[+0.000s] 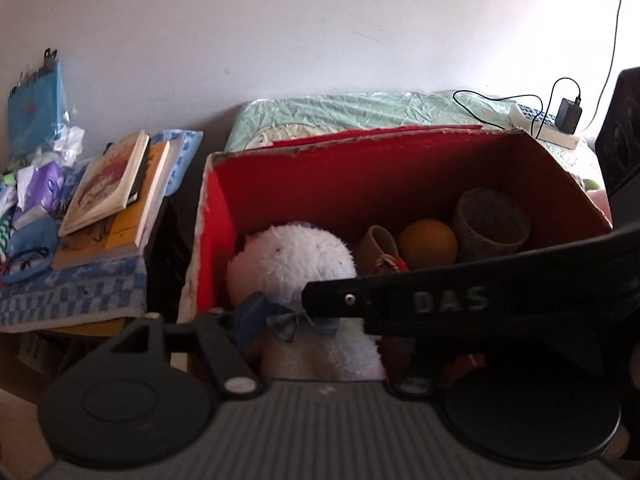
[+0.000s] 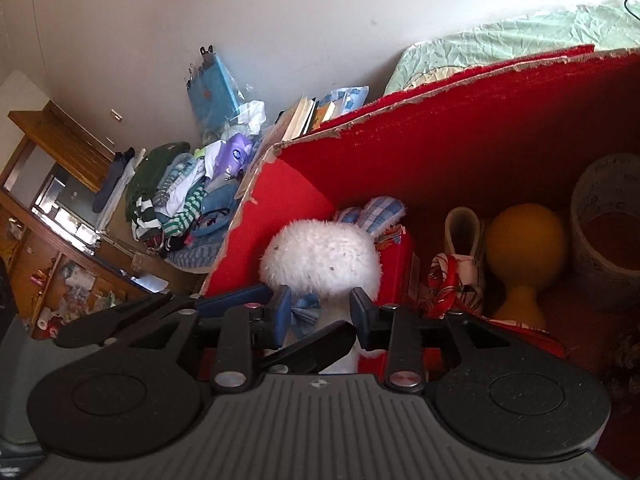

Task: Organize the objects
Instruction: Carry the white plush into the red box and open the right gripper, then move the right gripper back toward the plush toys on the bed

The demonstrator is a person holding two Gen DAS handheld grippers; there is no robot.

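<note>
Down inside the red box (image 2: 460, 128), the white plush bunny (image 2: 320, 256) sits at the left end, next to an orange ball (image 1: 427, 243) and a paper cup (image 1: 491, 220). Right gripper (image 2: 320, 312) is partly open around its neck, blue bow between the pads. Left gripper (image 1: 276, 312) is mostly blocked, can't tell its opening.

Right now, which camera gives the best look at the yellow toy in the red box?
The right wrist view: the yellow toy shows whole there, round top and narrow base, beside the paper cup in the red box. The left wrist view shows only its round top; the other gripper's arm hides the rest.
</note>
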